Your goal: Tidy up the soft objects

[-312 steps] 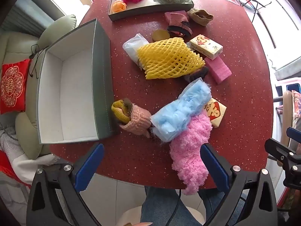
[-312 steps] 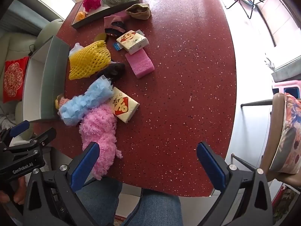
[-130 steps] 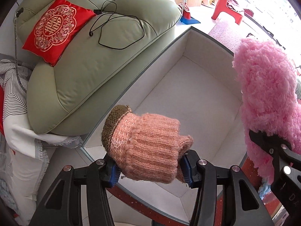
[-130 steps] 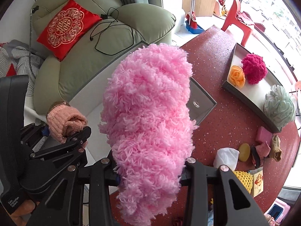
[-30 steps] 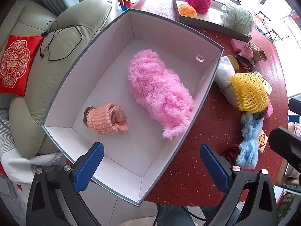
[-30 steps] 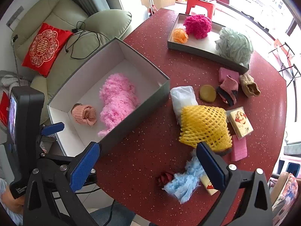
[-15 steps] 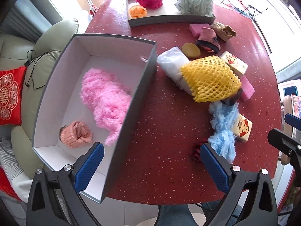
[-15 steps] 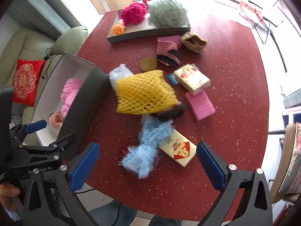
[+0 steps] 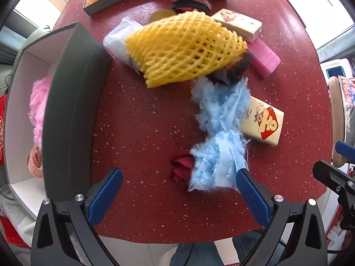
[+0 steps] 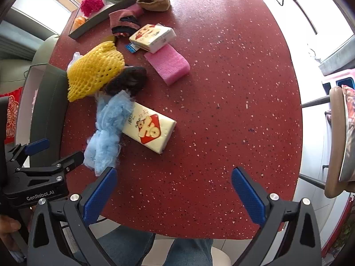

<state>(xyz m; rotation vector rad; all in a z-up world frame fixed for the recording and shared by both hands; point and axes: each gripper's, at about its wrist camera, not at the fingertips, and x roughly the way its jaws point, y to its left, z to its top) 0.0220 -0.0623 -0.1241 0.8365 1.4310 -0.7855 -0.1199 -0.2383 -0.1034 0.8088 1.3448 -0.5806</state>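
A fluffy light-blue cloth (image 9: pixel 219 137) (image 10: pixel 108 130) lies on the red table (image 9: pixel 142 119), with a small dark-red fabric rose (image 9: pixel 180 171) at its near end. My left gripper (image 9: pixel 177 196) is open just above both, its right pad at the cloth's near tip. The grey box (image 9: pixel 68 110) at the left holds a fluffy pink piece (image 9: pixel 38 108) and a knitted pink piece (image 9: pixel 35 163). My right gripper (image 10: pixel 174 196) is open over bare table near the front edge, to the right of the blue cloth and a tissue pack (image 10: pixel 148 130).
A yellow foam net (image 9: pixel 184 46) covers a white bag (image 9: pixel 119 42) and a dark item (image 10: pixel 127 79). Behind lie a pink sponge (image 10: pixel 169 64), a second tissue pack (image 10: pixel 153 36), socks (image 10: pixel 124 23), a brown pouch (image 10: pixel 154 3) and a tray (image 10: pixel 104 18) of puffs. A chair (image 10: pixel 339 141) stands at the right.
Both grippers have dropped closer to the table and moved right from the box. The left one now hovers over the blue cloth and rose. Both stay open.
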